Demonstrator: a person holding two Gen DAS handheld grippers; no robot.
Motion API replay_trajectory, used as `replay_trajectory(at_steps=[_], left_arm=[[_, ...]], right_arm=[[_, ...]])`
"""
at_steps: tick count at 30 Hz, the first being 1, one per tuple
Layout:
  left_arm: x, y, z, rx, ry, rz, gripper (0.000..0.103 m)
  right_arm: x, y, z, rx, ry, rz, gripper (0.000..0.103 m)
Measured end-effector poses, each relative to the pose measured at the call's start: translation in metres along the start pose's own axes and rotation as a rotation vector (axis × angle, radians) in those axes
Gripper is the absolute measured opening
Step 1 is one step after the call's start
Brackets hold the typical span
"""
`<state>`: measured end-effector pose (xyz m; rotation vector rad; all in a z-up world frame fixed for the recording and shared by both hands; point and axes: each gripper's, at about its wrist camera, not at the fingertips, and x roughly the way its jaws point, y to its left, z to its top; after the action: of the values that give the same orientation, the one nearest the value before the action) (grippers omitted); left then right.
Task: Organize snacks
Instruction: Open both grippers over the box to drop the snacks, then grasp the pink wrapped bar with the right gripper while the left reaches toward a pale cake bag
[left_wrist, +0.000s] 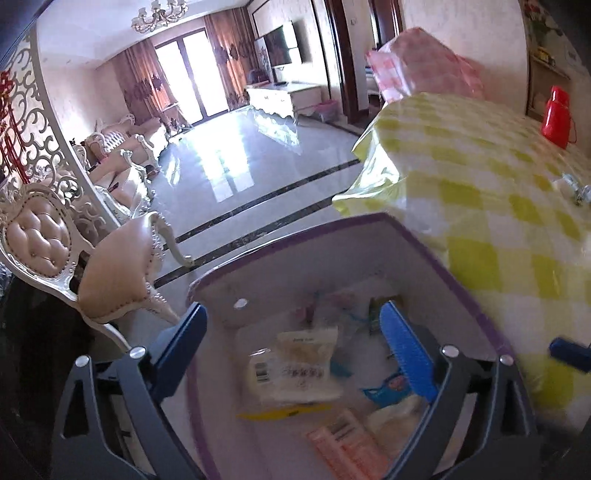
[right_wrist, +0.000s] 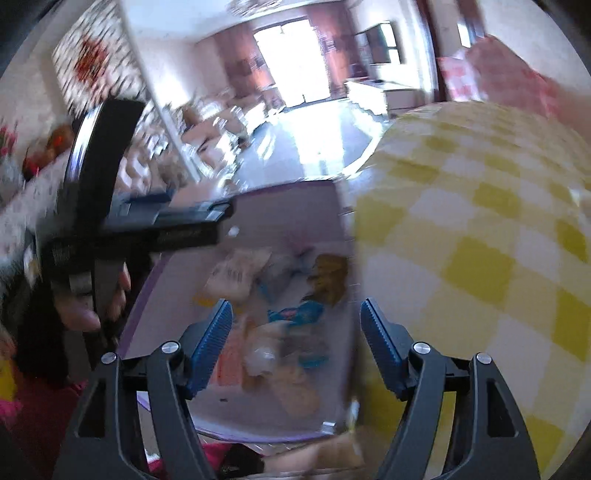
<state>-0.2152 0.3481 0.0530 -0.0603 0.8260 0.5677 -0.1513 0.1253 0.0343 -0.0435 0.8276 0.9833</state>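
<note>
A white box with a purple rim (left_wrist: 303, 236) stands at the edge of the yellow-checked table (left_wrist: 480, 177). Several snack packets lie inside it: a white one with a barcode (left_wrist: 295, 369), a blue one (left_wrist: 384, 387) and an orange one (left_wrist: 343, 446). My left gripper (left_wrist: 295, 343) hangs open over the box with nothing between its blue pads. In the blurred right wrist view my right gripper (right_wrist: 295, 332) is also open above the same box (right_wrist: 288, 203), over a blue packet (right_wrist: 295, 314) and a white packet (right_wrist: 236, 273). It holds nothing.
A red flask (left_wrist: 556, 116) and a pink checked bag (left_wrist: 424, 62) sit at the table's far side. A padded chair (left_wrist: 110, 277) stands left of the box on glossy floor. In the right wrist view a hand (right_wrist: 85, 306) holds the left gripper (right_wrist: 166, 221).
</note>
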Motion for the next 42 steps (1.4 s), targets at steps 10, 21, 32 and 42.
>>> replay_trajectory(at_steps=[10,21,32,42], left_arm=[[-0.046,-0.140,-0.001,-0.010,-0.015,-0.540,0.101],[-0.013,-0.367,0.080,0.009,0.042,-0.655,0.101],[0.067,-0.391,0.164,-0.321,-0.078,-0.502,0.101],[0.111,-0.375,0.176,-0.398,0.072,-0.574,0.101]], right_arm=[[-0.109,-0.153,-0.023,0.334,-0.162,-0.213,0.077],[-0.191,-0.285,-0.073,0.625,-0.271,-0.493,0.078],[-0.166,-0.421,0.009,0.502,-0.133,-0.749,0.078],[-0.100,-0.505,0.090,0.326,0.053,-0.793,0.069]])
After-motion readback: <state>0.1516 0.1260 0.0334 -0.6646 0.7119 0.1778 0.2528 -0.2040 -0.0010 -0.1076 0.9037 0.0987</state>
